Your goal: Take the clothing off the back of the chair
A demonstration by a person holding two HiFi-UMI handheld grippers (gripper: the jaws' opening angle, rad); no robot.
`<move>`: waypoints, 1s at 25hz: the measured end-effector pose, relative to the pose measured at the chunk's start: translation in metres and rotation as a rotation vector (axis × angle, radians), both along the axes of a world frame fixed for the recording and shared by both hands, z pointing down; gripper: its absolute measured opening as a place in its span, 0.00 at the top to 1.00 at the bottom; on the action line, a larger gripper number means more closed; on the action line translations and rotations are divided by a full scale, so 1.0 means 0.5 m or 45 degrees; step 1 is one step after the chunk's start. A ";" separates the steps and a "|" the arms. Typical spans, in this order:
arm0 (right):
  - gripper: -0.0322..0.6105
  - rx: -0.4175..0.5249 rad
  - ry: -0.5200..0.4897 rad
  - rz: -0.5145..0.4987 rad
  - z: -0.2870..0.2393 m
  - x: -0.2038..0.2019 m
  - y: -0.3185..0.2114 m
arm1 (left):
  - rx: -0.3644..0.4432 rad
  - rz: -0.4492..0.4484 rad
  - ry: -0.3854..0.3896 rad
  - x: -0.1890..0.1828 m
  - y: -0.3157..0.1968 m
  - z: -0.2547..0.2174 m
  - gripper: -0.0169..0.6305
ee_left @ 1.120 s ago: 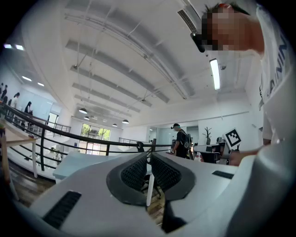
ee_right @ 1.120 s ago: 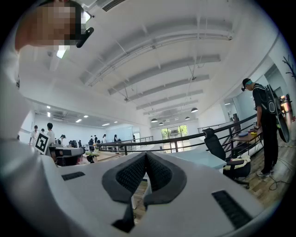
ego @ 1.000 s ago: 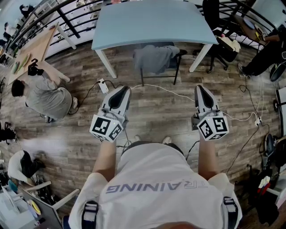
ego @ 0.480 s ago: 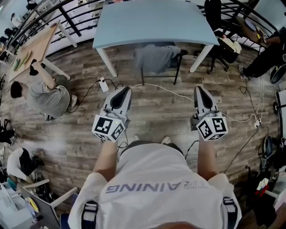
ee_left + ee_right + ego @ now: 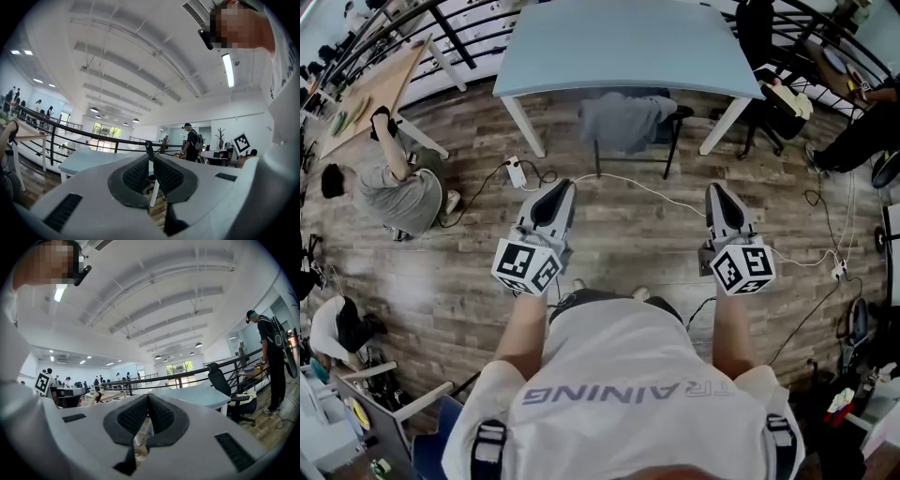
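Observation:
A grey garment [image 5: 621, 121] hangs over the back of a black chair [image 5: 670, 141] tucked under the pale blue table [image 5: 623, 45] in the head view. My left gripper [image 5: 560, 187] and right gripper [image 5: 716, 190] are held level side by side, well short of the chair, both shut with nothing between the jaws. In the left gripper view the gripper [image 5: 149, 147] points at the table [image 5: 89, 159], its jaws pressed together. The right gripper [image 5: 148, 397] also faces the table [image 5: 197, 395]. The chair and garment are hidden behind the jaws in both gripper views.
White cables [image 5: 656, 190] and a power strip [image 5: 517, 174] lie on the wood floor between me and the chair. A person [image 5: 398, 192] crouches at left by a wooden table [image 5: 370, 96]. Another person sits at far right [image 5: 862, 127]. A black railing [image 5: 450, 37] runs behind.
Both grippers have edged slightly forward toward the chair. The crouching person at left has raised an arm to the wooden table.

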State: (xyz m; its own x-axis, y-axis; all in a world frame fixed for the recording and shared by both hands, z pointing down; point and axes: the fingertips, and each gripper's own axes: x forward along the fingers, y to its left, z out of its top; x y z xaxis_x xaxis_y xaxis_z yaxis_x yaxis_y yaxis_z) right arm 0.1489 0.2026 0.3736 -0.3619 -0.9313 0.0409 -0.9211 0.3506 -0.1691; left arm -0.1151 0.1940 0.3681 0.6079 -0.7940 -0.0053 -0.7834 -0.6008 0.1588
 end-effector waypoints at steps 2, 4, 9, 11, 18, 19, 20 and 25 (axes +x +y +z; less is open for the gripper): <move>0.92 -0.012 -0.005 -0.017 0.011 0.028 -0.009 | -0.012 -0.010 0.001 0.029 -0.006 0.007 0.88; 0.92 -0.023 -0.010 -0.032 0.025 0.056 -0.018 | -0.017 -0.020 0.003 0.056 -0.013 0.014 0.88; 0.92 -0.066 -0.024 -0.040 0.062 0.108 -0.038 | -0.030 -0.033 0.023 0.098 -0.036 0.030 0.88; 0.92 -0.080 -0.030 -0.039 0.071 0.119 -0.056 | -0.039 -0.036 0.029 0.105 -0.056 0.035 0.88; 0.92 -0.086 -0.009 -0.038 0.076 0.097 -0.161 | -0.035 -0.007 0.037 0.095 -0.165 0.049 0.88; 0.92 -0.086 -0.006 -0.035 0.075 0.090 -0.185 | -0.033 -0.001 0.038 0.089 -0.190 0.048 0.88; 0.92 -0.089 -0.004 -0.031 0.074 0.082 -0.210 | -0.033 0.005 0.038 0.082 -0.216 0.048 0.88; 0.92 -0.105 0.000 -0.005 0.073 0.022 -0.334 | -0.054 0.054 0.045 0.034 -0.352 0.054 0.88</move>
